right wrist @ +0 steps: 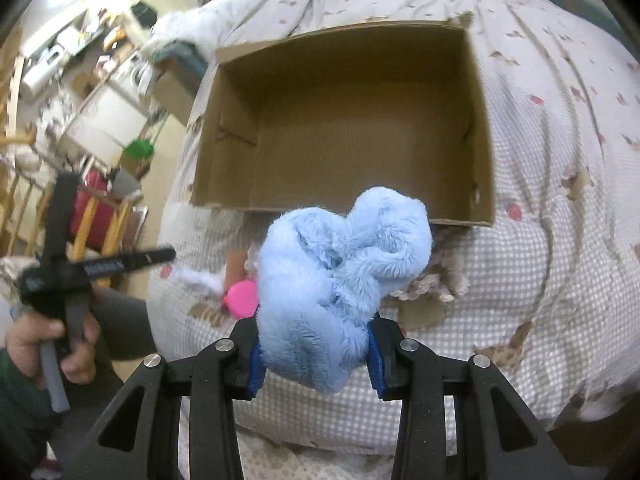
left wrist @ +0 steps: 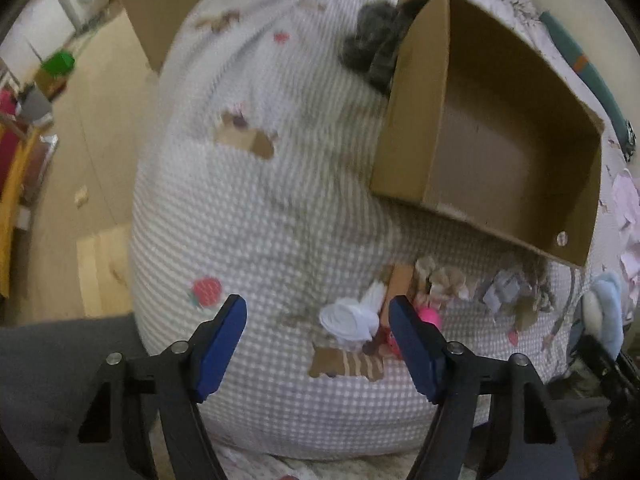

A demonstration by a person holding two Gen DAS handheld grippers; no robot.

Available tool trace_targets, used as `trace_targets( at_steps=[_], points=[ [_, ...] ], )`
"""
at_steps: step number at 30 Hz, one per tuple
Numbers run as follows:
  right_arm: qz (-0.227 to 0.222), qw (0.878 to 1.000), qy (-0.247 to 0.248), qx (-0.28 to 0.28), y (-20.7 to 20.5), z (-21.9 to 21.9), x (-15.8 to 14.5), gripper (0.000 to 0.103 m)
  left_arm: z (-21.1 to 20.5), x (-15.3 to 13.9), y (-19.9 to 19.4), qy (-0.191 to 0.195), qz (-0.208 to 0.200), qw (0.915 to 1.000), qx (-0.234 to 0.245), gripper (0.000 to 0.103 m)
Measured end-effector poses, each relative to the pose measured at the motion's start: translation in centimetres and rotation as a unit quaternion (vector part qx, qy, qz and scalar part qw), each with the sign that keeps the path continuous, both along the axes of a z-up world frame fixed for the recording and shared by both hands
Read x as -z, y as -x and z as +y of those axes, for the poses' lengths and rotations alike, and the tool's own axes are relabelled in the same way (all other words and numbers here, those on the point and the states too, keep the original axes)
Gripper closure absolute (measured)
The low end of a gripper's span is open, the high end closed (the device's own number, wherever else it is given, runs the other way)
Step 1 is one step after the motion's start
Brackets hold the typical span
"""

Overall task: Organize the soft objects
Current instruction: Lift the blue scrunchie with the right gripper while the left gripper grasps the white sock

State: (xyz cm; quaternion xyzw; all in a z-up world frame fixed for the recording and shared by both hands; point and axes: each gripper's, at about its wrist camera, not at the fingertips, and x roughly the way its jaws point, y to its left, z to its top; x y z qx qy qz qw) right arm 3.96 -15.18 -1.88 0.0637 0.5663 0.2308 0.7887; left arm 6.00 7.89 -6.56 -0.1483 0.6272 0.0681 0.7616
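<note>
An empty open cardboard box (right wrist: 344,128) lies on a checked bedspread (right wrist: 540,264); it shows at upper right in the left wrist view (left wrist: 500,132). My right gripper (right wrist: 316,356) is shut on a fluffy light-blue soft item (right wrist: 344,276), held above the bed just before the box's near wall. That item shows at the right edge of the left wrist view (left wrist: 606,312). My left gripper (left wrist: 318,340) is open and empty above the bedspread (left wrist: 256,216). Near its right finger lie a white soft item (left wrist: 352,318), a pink one (left wrist: 430,316) and beige ones (left wrist: 444,280).
A dark grey furry item (left wrist: 372,40) lies behind the box's left wall. Another cardboard box (left wrist: 156,4) stands at the bed's far left edge. The wooden floor (left wrist: 92,152), a green object (left wrist: 59,63) and wooden rails (right wrist: 100,216) are to the left.
</note>
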Motion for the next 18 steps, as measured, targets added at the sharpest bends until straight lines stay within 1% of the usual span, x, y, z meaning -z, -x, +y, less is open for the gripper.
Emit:
trace_targets(
  at_steps=[3, 6, 7, 8, 10, 12, 13, 14, 16, 18],
  points=[
    [0.004, 1.0, -0.005, 0.012, -0.2, -0.9, 0.7, 0.061, -0.5, 1.5, -0.1, 0.009, 0.013, 0.9999, 0.004, 0.032],
    [0.015, 1.0, -0.007, 0.024, -0.3, -2.0, 1.5, 0.061, -1.0, 3.0, -0.4, 0.034, 0.03, 0.9989, 0.005, 0.032],
    [0.017, 0.999, -0.007, 0.026, -0.3, -3.1, 1.7, 0.061, -1.2, 3.5, -0.5, 0.041, 0.035, 0.9985, 0.007, 0.036],
    [0.018, 0.999, -0.006, 0.028, -0.4, -2.9, 1.8, 0.061, -1.4, 4.1, -0.6, 0.048, 0.04, 0.998, 0.011, 0.047],
    [0.019, 0.999, -0.009, 0.029, -0.8, -4.5, 1.2, 0.061, -1.9, 5.3, -1.0, 0.058, 0.055, 0.9966, 0.017, 0.063],
    [0.019, 0.999, -0.01, 0.029, -0.8, -4.8, 1.2, 0.061, -2.3, 5.9, -1.3, 0.061, 0.057, 0.9963, 0.021, 0.072],
    [0.019, 0.999, -0.011, 0.029, -0.7, -5.1, 1.2, 0.061, -2.4, 5.8, -1.3, 0.06, 0.055, 0.9965, 0.022, 0.075],
    [0.019, 0.999, -0.012, 0.029, -0.7, -5.2, 1.2, 0.061, -2.5, 5.5, -1.2, 0.058, 0.044, 0.9971, 0.022, 0.077],
    [0.019, 0.999, -0.011, 0.028, -0.7, -5.4, 1.2, 0.061, -2.6, 4.7, -1.1, 0.05, 0.028, 0.9981, 0.023, 0.079],
    [0.017, 0.999, -0.01, 0.028, -0.6, -5.3, 1.2, 0.061, -2.4, 3.7, -0.8, 0.033, 0.012, 0.9991, 0.023, 0.081]
  ],
)
